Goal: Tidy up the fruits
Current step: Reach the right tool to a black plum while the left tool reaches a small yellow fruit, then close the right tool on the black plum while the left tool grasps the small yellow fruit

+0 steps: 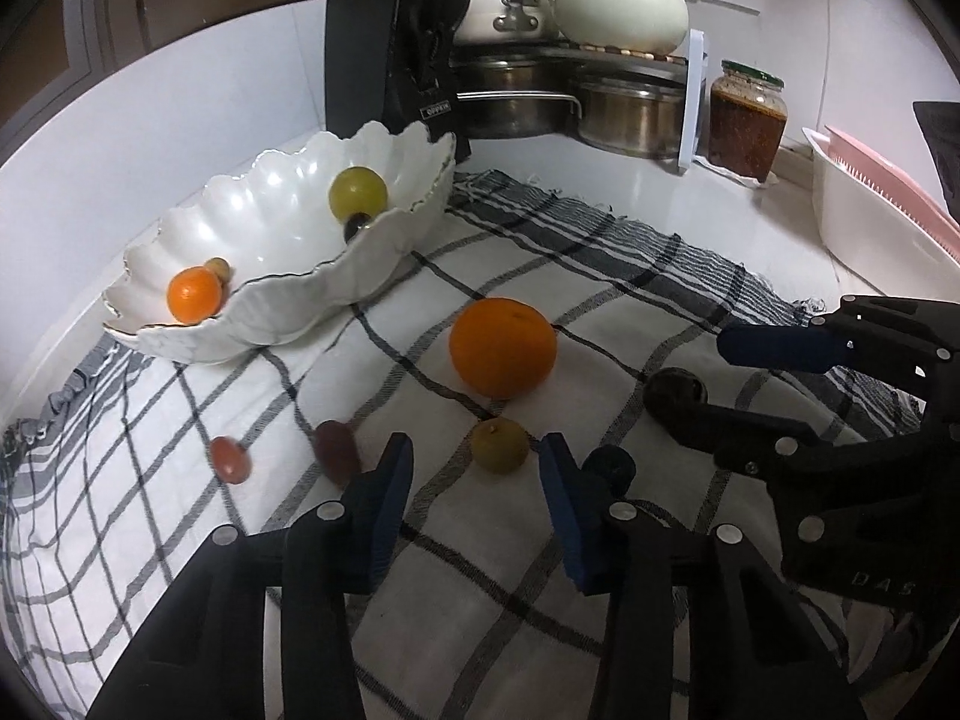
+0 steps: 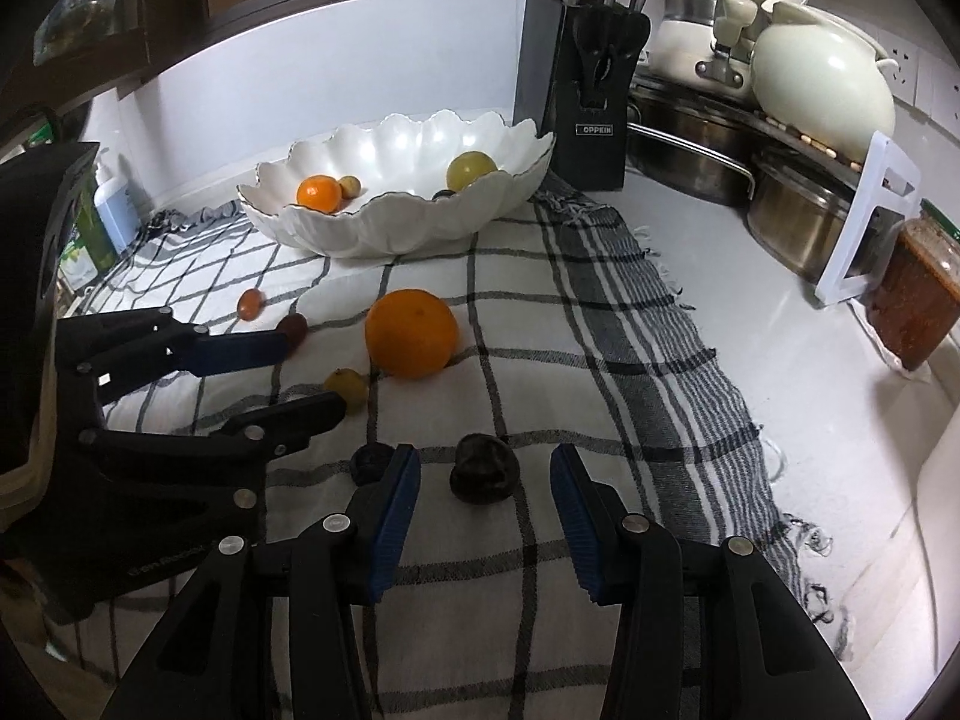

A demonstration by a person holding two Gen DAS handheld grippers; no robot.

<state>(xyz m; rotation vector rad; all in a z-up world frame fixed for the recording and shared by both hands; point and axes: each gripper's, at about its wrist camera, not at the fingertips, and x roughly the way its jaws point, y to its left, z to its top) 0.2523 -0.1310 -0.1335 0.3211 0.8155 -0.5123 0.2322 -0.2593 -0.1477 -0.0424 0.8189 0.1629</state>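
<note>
Hovering low over the checked cloth [image 1: 480,570], the left gripper [image 1: 477,456] has its jaws apart around a small green fruit [image 1: 499,444], pads not touching it. The right gripper [image 2: 485,468] likewise stands apart around a dark wrinkled fruit [image 2: 485,476]. A large orange [image 2: 411,333] lies between them and the white scalloped bowl [image 2: 336,234].

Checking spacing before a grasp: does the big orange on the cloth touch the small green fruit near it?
Apart. Left wrist view shows cloth between the orange and the small green fruit.
</note>
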